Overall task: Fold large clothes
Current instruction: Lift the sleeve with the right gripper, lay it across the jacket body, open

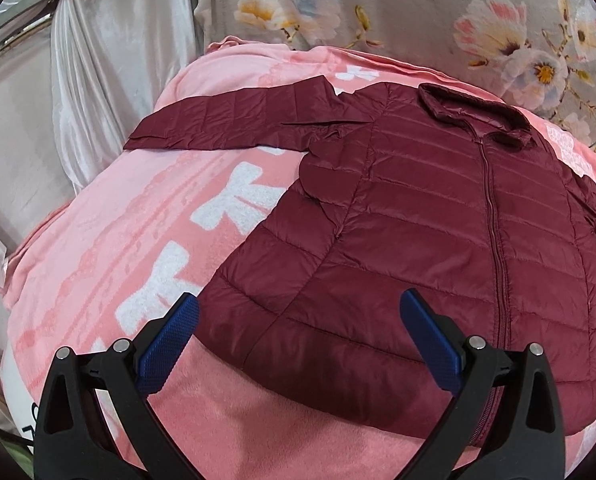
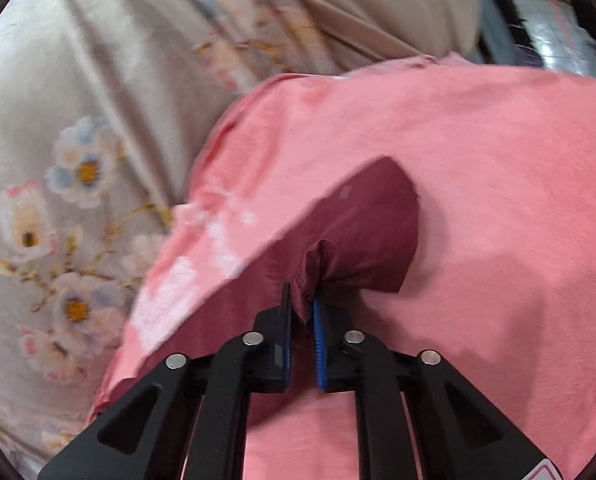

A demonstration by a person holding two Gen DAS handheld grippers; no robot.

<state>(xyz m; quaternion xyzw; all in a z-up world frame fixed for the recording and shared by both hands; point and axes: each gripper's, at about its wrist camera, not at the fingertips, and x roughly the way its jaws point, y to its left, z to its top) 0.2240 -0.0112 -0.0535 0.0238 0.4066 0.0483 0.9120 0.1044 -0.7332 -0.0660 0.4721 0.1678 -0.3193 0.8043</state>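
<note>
Pink fleece blanket (image 1: 110,240) with white bow prints, spread over a bed; grey floral sheet (image 1: 417,20) behind, silvery curtain (image 1: 98,80) far left. Maroon quilted jacket (image 1: 437,240) lying front up on the blanket, zipped, collar away from the camera, one sleeve (image 1: 226,120) stretched out flat to the left. Left gripper (image 1: 298,328) hovering over the near hem, blue pads (image 1: 170,344) spread wide, holding nothing, apparently not touching the cloth.

Further right, in the blurred right wrist view: right gripper (image 2: 301,312) pressed together on a bunched pinch of the other sleeve's cuff (image 2: 353,236), apparently lifted off the blanket.

Risks, as a judgement: thin, slippery shell gripped only at a small gather, so likely to slide out under a quick pull. Dragging the sleeve across with the hem unheld, likely to shift or skew the whole jacket. Puffy filling, likely to spring a fold back open.
</note>
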